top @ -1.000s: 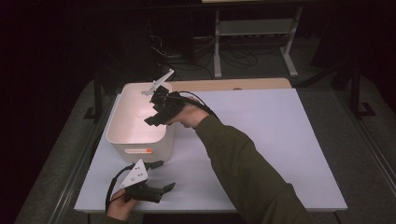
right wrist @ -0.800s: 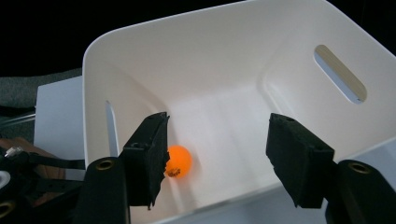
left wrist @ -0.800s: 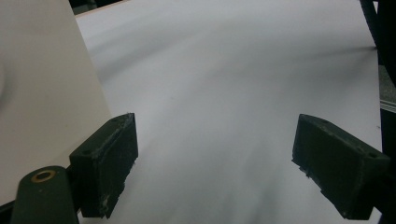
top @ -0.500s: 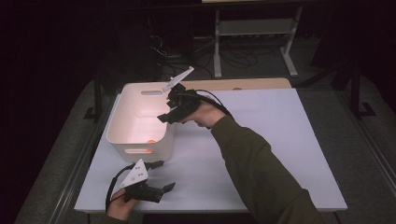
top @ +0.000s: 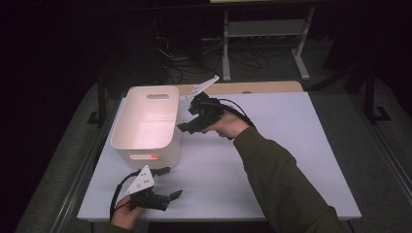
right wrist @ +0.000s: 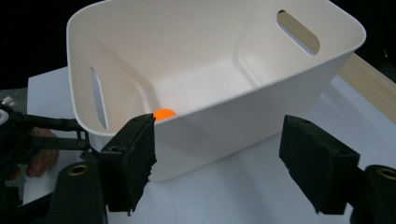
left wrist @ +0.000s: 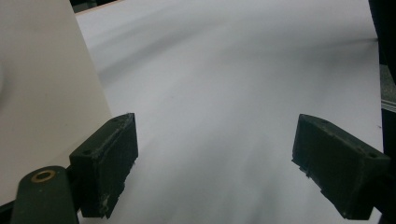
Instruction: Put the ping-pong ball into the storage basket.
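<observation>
Ball (right wrist: 164, 114), orange, sat on the floor of the white bin (top: 145, 141), tucked against the near end wall, the end closest to the person; in the high view it showed as an orange glow through that wall low down. Nearest the person, the left tongs (top: 166, 183) rested low over the worktop (top: 291, 145) near its front edge, just in front of the bin's near end, jaws spread wide with nothing between them; the left gripper view had bare worktop ahead and the bin wall (left wrist: 42, 93) close beside one jaw. Further out, the right tongs (top: 187, 125) hovered just beside the bin's right long wall, around mid-length, above rim height, also wide open and empty. The right gripper view looked across the rim and down into the bin, with the ball below and toward the left-hand jaw. Bin long axis ran away from the person, handle slots in both end walls. Judged: the ball was closer in plan to the left tongs but walled off from them, so only the right tongs had a clear path, over the rim and down toward the near end. Beyond the bin, a wooden strip (top: 262, 88) edged the worktop's far side.
</observation>
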`<move>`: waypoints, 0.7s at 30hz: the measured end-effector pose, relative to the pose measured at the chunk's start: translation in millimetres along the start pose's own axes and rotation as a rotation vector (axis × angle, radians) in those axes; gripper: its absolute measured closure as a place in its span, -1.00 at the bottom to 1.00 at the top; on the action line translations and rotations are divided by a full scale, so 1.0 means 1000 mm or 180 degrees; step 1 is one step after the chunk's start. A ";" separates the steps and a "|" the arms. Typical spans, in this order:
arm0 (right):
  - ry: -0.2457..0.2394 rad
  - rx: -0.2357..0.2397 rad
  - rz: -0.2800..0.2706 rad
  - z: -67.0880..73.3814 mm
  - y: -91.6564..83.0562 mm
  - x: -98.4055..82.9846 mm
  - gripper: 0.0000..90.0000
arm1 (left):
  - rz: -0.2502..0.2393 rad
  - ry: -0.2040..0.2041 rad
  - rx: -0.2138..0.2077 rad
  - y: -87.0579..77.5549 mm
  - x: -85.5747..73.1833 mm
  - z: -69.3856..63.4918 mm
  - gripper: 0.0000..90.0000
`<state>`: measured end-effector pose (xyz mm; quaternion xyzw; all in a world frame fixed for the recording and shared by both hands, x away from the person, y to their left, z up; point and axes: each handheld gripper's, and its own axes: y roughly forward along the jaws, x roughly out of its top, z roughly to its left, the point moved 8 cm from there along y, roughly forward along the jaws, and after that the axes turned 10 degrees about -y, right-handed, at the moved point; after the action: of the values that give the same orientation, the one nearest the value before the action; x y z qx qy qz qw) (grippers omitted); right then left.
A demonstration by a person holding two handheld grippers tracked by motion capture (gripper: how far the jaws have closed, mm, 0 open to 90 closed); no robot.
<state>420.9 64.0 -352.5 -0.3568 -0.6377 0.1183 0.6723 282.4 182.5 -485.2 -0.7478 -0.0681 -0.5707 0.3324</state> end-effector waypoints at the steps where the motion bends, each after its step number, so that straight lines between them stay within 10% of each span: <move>1: 0.0016 -0.0010 -0.0008 0.000 -0.001 -0.003 -0.46 | 0.0002 -0.0005 -0.0001 0.000 0.000 0.000 -0.69; 21: 0.0239 -0.0273 -0.0106 -0.004 -0.014 -0.057 -0.71 | 0.0008 -0.0020 -0.0012 0.000 0.000 0.000 -0.69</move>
<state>411.6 17.5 -387.0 -0.3789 -0.6224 0.0663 0.6817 282.9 182.5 -485.4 -0.7503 -0.0671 -0.5680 0.3315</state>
